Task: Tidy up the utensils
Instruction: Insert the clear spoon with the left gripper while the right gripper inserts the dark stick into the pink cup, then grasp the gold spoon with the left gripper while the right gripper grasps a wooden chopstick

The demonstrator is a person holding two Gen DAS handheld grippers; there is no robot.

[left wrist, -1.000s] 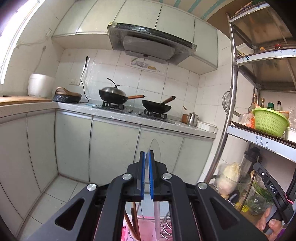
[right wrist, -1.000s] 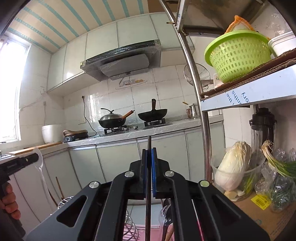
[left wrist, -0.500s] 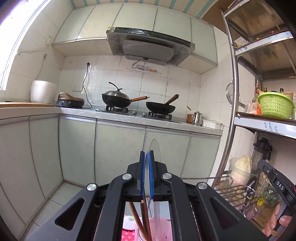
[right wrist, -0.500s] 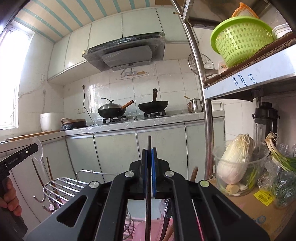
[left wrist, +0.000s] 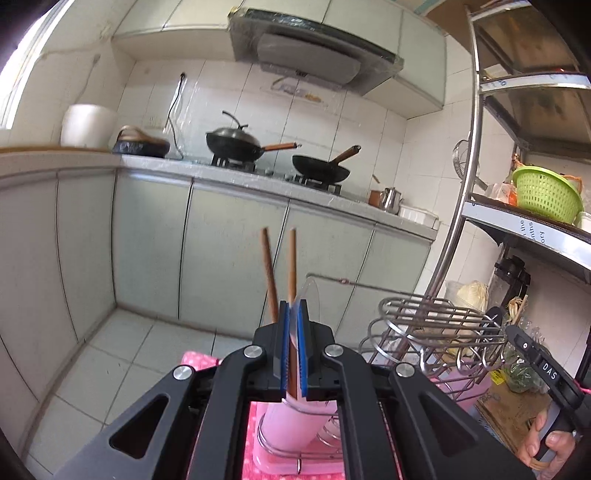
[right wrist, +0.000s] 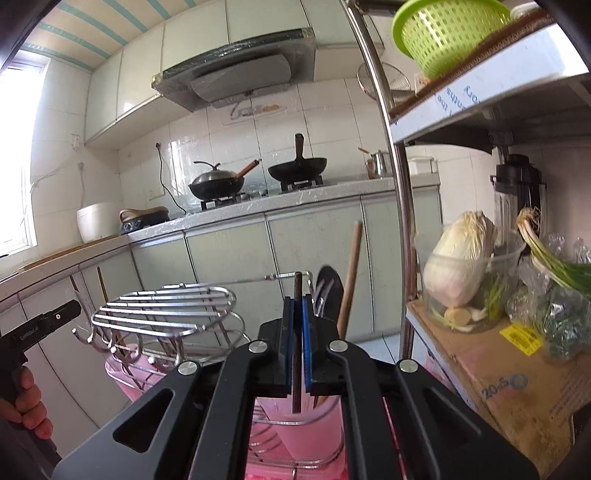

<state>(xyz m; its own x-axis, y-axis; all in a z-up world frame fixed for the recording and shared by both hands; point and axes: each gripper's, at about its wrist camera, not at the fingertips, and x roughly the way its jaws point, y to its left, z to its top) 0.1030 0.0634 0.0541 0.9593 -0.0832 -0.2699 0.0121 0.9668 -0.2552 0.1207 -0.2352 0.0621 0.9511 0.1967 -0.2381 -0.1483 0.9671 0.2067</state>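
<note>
A: Between the blue pads of the left gripper [left wrist: 293, 328] there's a clear plastic spoon [left wrist: 309, 300], its bowl sticking up past the fingertips. The jaws are pinched tight on it.

B: And below it?

A: A pink cup [left wrist: 291, 421] sits right under that gripper, in a wire ring on a pink dotted cloth [left wrist: 195, 360]. Two wooden chopsticks [left wrist: 269, 273] stand up out of the cup, leaning slightly apart, just behind the spoon.

B: The other hand?

A: The right gripper [right wrist: 296, 325] is clamped on a dark chopstick [right wrist: 297, 291], held upright, its lower end reaching down into a second pink cup [right wrist: 306, 432]. A black slotted spatula [right wrist: 327, 291] and a wooden handle [right wrist: 351, 273] stand in that cup too.

B: Whether the chopstick touches the bottom?

A: Can't tell; the gripper body hides it.

B: What's around them?

A: A steel wire rack [right wrist: 162, 308] just to the left of the right gripper, with hooks along its edge. To the right, a cardboard box [right wrist: 517, 373] carrying a tub with napa cabbage [right wrist: 458, 258] and green onions [right wrist: 550, 258]. A green basket [right wrist: 447, 33] sits on the shelf above. Farther back, two woks [left wrist: 236, 142] rest on the stove.
</note>
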